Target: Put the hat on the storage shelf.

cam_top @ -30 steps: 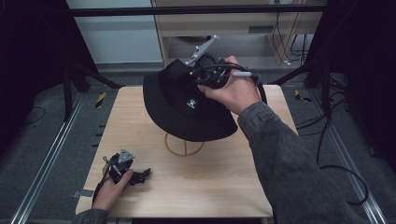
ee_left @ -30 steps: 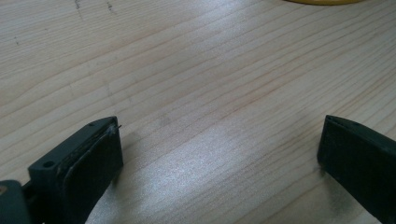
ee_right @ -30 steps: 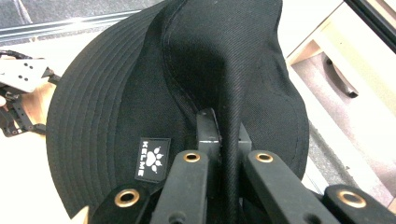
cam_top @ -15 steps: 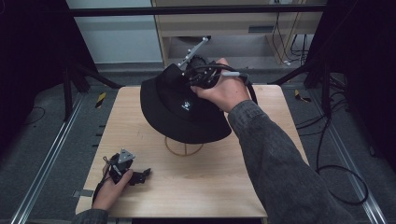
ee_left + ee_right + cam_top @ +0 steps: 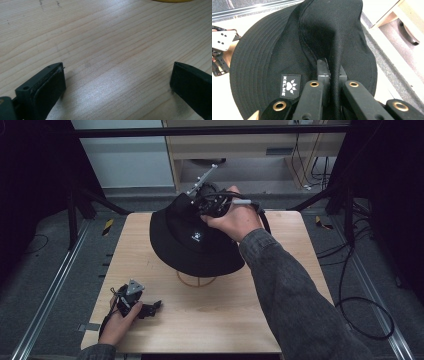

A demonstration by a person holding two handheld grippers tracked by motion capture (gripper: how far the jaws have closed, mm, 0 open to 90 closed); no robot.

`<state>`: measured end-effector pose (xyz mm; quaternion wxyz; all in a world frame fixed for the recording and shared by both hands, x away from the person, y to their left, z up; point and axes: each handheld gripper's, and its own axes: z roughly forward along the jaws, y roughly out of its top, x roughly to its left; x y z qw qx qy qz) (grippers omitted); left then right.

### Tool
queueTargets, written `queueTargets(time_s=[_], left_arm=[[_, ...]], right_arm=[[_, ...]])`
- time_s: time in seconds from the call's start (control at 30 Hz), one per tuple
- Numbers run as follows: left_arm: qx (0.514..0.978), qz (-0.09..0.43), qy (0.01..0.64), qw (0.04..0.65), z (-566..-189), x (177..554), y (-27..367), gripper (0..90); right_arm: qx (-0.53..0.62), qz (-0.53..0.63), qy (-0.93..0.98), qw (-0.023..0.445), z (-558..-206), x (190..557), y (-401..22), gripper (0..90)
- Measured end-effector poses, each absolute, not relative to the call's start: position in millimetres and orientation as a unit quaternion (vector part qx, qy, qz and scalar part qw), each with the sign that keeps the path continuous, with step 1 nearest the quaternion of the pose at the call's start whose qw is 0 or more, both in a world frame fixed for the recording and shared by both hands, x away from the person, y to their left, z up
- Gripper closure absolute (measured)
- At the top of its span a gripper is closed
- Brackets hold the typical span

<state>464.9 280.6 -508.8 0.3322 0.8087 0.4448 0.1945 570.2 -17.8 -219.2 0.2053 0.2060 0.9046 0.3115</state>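
A black bucket hat [image 5: 192,240] with a small white paw logo hangs over the middle of the wooden table [image 5: 240,320], above a round wooden stand [image 5: 196,280]. My right gripper [image 5: 207,202] is shut on a fold of the hat's crown [image 5: 335,57] and holds it up from the far side. In the right gripper view the pinched cloth runs between the jaws, and the logo patch [image 5: 290,85] sits to their left. My left gripper [image 5: 150,307] rests at the near left of the table, jaws wide open over bare wood [image 5: 117,75].
Metal rails [image 5: 55,285] run along both sides of the table. A pale cabinet [image 5: 250,150] stands beyond the far edge, with cables [image 5: 360,320] on the floor at right. The stand's yellowish rim [image 5: 172,0] lies ahead of the left gripper.
The right hand has carried the hat a little to the left and away over the stand. The left gripper has stayed where it was.
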Motion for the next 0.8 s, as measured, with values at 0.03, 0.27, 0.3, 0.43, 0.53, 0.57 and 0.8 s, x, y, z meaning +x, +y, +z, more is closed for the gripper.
queueTargets(time_s=[0.03,0.27,0.3,0.43,0.53,0.57,0.8], left_arm=[[0.809,0.195,0.445,0.332,-509,465,281,0.0],[0.808,0.195,0.445,0.332,-509,465,281,0.0],[0.808,0.195,0.445,0.332,-509,465,281,0.0],[0.808,0.195,0.445,0.332,-509,465,281,0.0],[0.808,0.195,0.445,0.333,-509,465,281,0.0],[0.808,0.195,0.445,0.332,-509,465,281,0.0],[0.809,0.194,0.444,0.333,-509,465,281,0.0]], right_arm=[[0.206,0.311,0.905,0.205,-220,570,-17,88.2],[0.201,0.307,0.908,0.200,-225,570,-8,87.3],[0.201,0.306,0.909,0.200,-226,570,-7,87.3],[0.203,0.306,0.909,0.198,-228,572,-4,86.2],[0.204,0.303,0.911,0.193,-230,573,-3,85.0],[0.206,0.301,0.911,0.192,-231,573,-2,84.3],[0.207,0.297,0.913,0.189,-234,574,1,82.9]])
